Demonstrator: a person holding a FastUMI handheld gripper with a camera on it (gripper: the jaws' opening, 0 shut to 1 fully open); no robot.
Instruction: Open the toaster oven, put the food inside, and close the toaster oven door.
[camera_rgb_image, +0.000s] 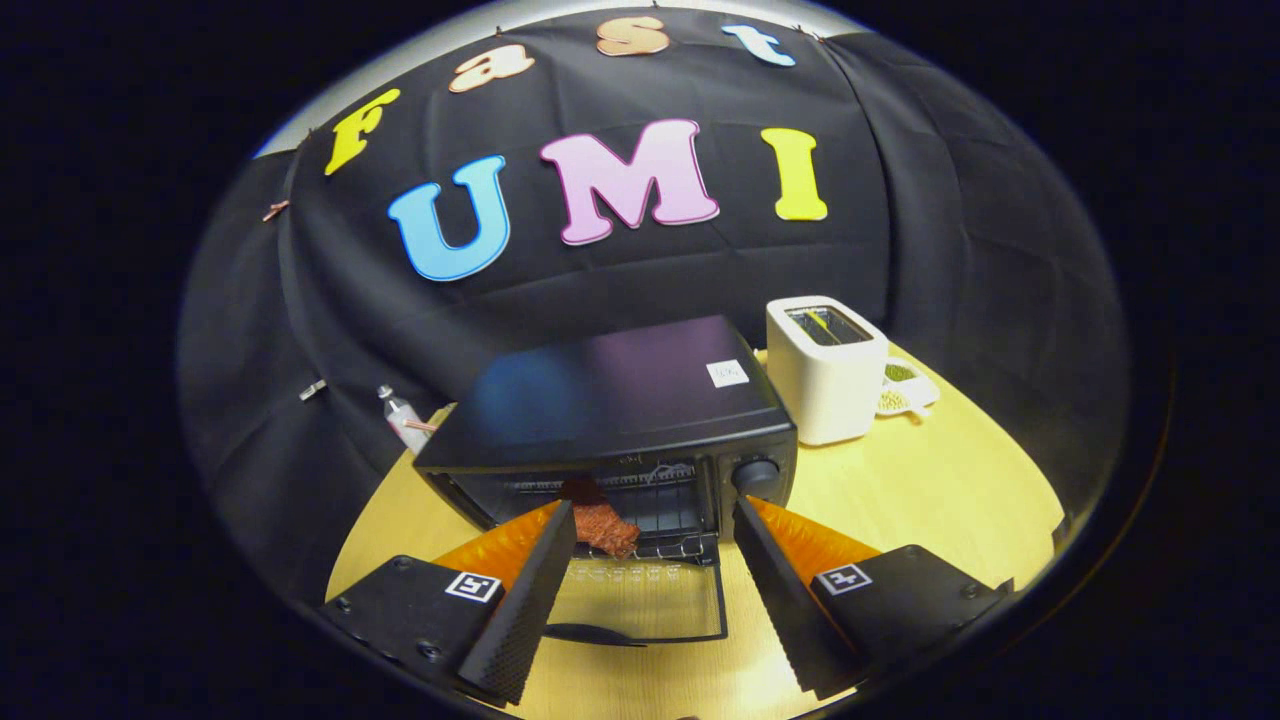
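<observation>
A black toaster oven (620, 415) sits on the wooden table just ahead of my fingers. Its glass door (640, 600) is folded down flat toward me, the handle nearest to me. A reddish-brown piece of food (603, 525) lies at the front of the oven's wire rack (670, 512), close beside my left fingertip. My gripper (655, 515) is open, the fingers spread wide over the lowered door, and nothing is held between them. The oven's control knob (757, 473) is just beyond my right fingertip.
A white slot toaster (826, 368) stands to the right of the oven, with a small white dish of green bits (900, 390) behind it. A small bottle (402, 417) lies behind the oven's left side. The round wooden table (930, 490) extends to the right.
</observation>
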